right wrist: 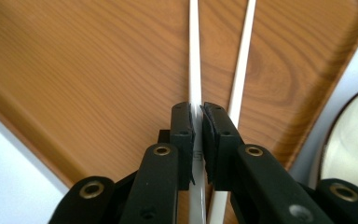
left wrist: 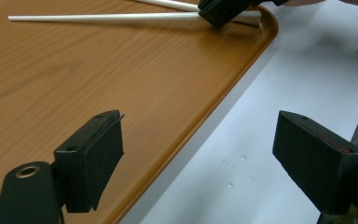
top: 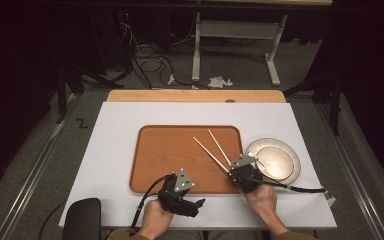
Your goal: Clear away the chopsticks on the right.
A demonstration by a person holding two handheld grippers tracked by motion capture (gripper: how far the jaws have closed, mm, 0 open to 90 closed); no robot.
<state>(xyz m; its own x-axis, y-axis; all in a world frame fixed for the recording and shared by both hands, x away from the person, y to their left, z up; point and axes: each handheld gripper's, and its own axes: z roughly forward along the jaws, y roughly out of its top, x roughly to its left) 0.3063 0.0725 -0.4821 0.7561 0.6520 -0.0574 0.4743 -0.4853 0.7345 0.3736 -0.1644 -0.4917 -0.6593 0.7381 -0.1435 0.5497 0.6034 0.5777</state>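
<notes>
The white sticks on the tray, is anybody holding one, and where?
Yes. The right hand-held gripper pinches one white chopstick near its end closest to the person; the other chopstick lies loose beside it. The left hand-held gripper holds nothing.

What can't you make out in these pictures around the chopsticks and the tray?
- Right gripper view: whether it clamps one chopstick or both; the second chopstick passes behind one jaw.
- Left gripper view: the chopstick ends, covered by the other gripper.
- High view: the plate, partly behind the right gripper; the tray front edge, behind both grippers.

L tongs (left wrist: 200,154) agape; R tongs (right wrist: 197,135) seemingly clamped.
</notes>
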